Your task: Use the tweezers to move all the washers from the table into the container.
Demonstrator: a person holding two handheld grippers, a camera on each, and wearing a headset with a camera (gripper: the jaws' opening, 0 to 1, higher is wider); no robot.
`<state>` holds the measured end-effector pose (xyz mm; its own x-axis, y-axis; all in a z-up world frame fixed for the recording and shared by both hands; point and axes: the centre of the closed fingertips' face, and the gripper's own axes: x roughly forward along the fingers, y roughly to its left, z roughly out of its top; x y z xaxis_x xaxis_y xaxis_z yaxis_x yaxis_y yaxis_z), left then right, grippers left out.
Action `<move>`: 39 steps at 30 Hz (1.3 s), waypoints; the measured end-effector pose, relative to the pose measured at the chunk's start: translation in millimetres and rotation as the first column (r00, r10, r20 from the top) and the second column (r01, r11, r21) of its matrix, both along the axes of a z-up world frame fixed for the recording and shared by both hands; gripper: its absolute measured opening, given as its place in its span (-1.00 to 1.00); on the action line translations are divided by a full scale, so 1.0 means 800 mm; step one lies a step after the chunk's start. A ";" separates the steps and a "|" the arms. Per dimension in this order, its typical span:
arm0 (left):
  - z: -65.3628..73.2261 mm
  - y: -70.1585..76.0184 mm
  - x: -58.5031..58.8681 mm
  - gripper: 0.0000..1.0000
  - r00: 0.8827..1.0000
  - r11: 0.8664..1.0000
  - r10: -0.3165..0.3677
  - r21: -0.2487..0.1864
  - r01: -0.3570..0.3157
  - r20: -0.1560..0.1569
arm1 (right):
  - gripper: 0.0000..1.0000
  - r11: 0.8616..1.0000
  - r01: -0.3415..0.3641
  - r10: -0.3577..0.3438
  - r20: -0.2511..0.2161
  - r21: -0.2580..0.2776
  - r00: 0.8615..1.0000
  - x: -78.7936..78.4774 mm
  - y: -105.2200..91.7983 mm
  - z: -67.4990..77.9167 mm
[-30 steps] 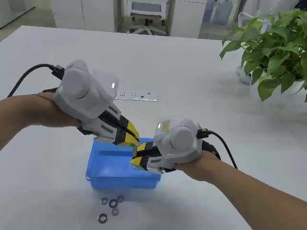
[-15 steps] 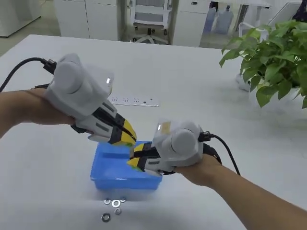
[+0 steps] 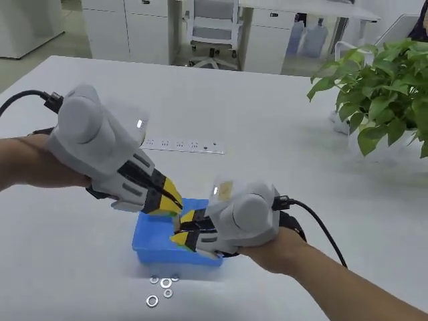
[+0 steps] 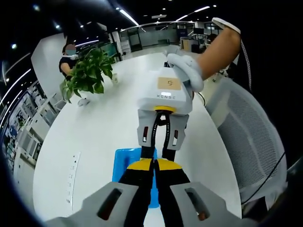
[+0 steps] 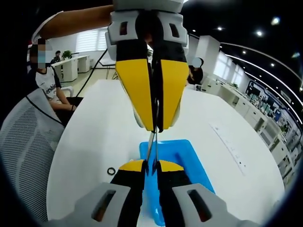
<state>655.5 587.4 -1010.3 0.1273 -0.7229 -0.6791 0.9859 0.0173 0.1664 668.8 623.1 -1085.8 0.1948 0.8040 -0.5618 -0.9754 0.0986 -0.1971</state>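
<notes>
Your tweezers (image 5: 152,137) are pinched at both ends: the left gripper (image 5: 155,126) has its jaws closed on the upper part, and the right gripper (image 5: 150,166) is clamped on the lower end. The two meet nose to nose over the blue container (image 3: 155,246). The washers (image 3: 162,289) lie clustered on the white table (image 3: 267,134), just beside the container's near wall.

Entry 1: tan label (image 4: 169,83), sitting on the white top of the right gripper (image 4: 159,152), seen in the left gripper view. A short line of dark capitals is running along its lower edge, reading roughly "XENSE"; the middle letters are blurring.

Entry 2: power strip (image 3: 180,145) on the table, its markings too small to read.
</notes>
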 end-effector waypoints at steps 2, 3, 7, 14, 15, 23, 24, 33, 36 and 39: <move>-0.003 0.001 -0.005 -0.90 1.000 1.000 0.001 0.004 -0.001 -0.002 | -0.77 1.000 -0.005 0.005 -0.003 -0.003 1.000 -0.004 0.002 -0.004; -0.006 0.002 -0.008 -0.90 1.000 1.000 0.002 0.004 -0.002 -0.006 | -0.77 1.000 -0.008 0.008 -0.005 -0.004 1.000 -0.007 0.002 -0.005; -0.013 0.006 -0.016 -0.90 1.000 1.000 0.007 0.008 -0.007 -0.017 | -0.77 1.000 -0.017 0.017 -0.015 -0.010 1.000 -0.018 0.005 -0.014; -0.029 0.010 -0.030 -0.90 0.999 1.000 0.013 0.013 -0.012 -0.033 | -0.77 0.999 -0.037 0.036 -0.032 -0.023 0.999 -0.034 0.007 -0.030; -0.032 0.010 -0.034 -0.90 0.999 1.000 0.011 0.012 -0.011 -0.036 | -0.77 0.999 -0.042 0.041 -0.033 -0.025 0.999 -0.037 0.007 -0.033; -0.048 0.011 -0.046 -0.90 0.998 1.000 0.010 0.015 -0.009 -0.056 | -0.77 0.997 -0.058 0.056 -0.045 -0.044 0.997 -0.049 0.007 -0.049; -0.050 0.011 -0.048 -0.90 0.998 1.000 0.009 0.014 -0.008 -0.060 | -0.77 0.997 -0.060 0.058 -0.048 -0.045 0.997 -0.050 0.007 -0.051; -0.064 0.013 -0.053 -0.90 0.997 1.000 0.009 0.019 -0.008 -0.077 | -0.77 0.996 -0.073 0.070 -0.064 -0.054 0.996 -0.059 0.008 -0.065; -0.068 0.014 -0.055 -0.90 0.996 1.000 0.013 0.019 -0.011 -0.085 | -0.77 0.996 -0.075 0.071 -0.068 -0.055 0.995 -0.062 0.008 -0.069; -0.071 0.015 -0.057 -0.90 0.996 1.000 0.011 0.021 -0.009 -0.090 | -0.76 0.996 -0.074 0.070 -0.073 -0.056 0.995 -0.064 0.009 -0.072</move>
<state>610.2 599.3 -1067.2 0.0719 -0.7074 -0.7032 0.9967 0.0249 0.0768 617.4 630.3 -1143.8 0.0954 0.7800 -0.6184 -0.9913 0.0177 -0.1306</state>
